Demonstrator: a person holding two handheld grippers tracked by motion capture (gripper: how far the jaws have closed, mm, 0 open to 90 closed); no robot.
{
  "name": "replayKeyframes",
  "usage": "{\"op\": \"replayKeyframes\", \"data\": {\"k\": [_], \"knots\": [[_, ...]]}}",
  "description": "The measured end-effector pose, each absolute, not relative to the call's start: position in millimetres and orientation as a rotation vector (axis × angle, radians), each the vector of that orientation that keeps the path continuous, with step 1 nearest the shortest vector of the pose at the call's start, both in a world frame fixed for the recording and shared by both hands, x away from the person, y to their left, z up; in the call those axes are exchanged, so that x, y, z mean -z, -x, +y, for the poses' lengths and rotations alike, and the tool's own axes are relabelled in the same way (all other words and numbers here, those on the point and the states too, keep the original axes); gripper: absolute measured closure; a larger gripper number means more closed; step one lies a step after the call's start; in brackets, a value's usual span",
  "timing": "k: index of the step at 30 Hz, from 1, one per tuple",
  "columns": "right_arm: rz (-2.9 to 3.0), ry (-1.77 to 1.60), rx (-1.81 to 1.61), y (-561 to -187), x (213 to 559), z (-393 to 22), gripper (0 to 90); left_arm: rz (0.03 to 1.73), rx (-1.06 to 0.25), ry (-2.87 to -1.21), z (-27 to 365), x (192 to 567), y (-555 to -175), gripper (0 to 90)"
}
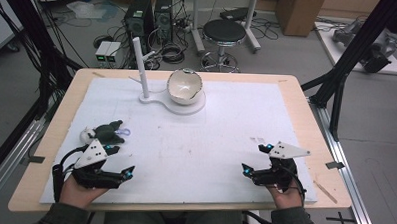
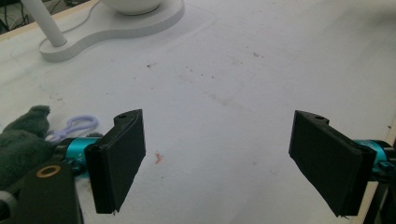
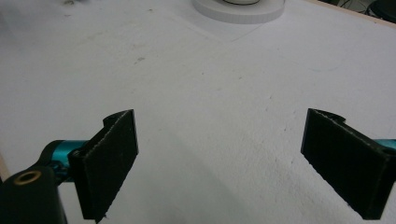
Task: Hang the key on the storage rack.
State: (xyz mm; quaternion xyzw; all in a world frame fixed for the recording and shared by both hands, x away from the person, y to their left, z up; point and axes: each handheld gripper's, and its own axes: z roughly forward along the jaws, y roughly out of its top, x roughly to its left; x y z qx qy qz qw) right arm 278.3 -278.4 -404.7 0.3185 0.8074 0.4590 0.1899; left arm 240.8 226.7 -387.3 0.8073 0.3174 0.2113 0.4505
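The toy (image 1: 105, 133) nearest my left tool (image 1: 120, 163) is a small plush thing, dark green, with a white rounded end toward the bench's left edge and a pale lilac loop (image 1: 124, 132) at its other end. It lies on the white mat (image 1: 226, 128) at the near left of the bench (image 1: 61, 117), just beyond my left tool. In the left gripper view the green plush (image 2: 21, 140) sits at the left edge beside the jaw, with the loop (image 2: 74, 127) flat on the mat; I cannot tell whether the plush touches the tool's body there.

My left tool (image 2: 217, 163) is spread wide, jaws far apart, with bare mat between them and nothing held. My right tool (image 1: 256, 158) rests at the near right of the mat, well apart from the toy. Its jaws are also wide apart, as the right gripper view shows of that tool (image 3: 219, 161), and they grip nothing.

At the far middle of the mat a white bowl (image 1: 185, 86) sits tilted on a white base (image 1: 186, 105), with a white post (image 1: 141, 67) standing upright on the same base, just left of the bowl.
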Motion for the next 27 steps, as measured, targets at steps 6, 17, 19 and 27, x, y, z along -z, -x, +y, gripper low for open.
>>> {"op": "replayKeyframes", "data": {"k": [6,17,19,27], "knots": [[2.295,-0.883,-1.279,-278.7,405.5,-275.3,10.0,0.774,-0.538,-1.993,236.9,376.5,-246.1,19.1],[2.278,-0.903,-1.287,-276.6,404.9,-280.5,10.0,0.774,-0.585,-1.985,262.2,357.6,-259.8,19.2],[2.281,-0.905,-1.284,-276.7,404.9,-280.9,10.0,0.773,-0.593,-1.990,267.0,353.9,-263.1,19.2],[2.283,-0.892,-1.289,-279.2,405.3,-280.7,10.0,0.777,-0.601,-2.021,285.3,337.3,-279.6,20.2]]}}
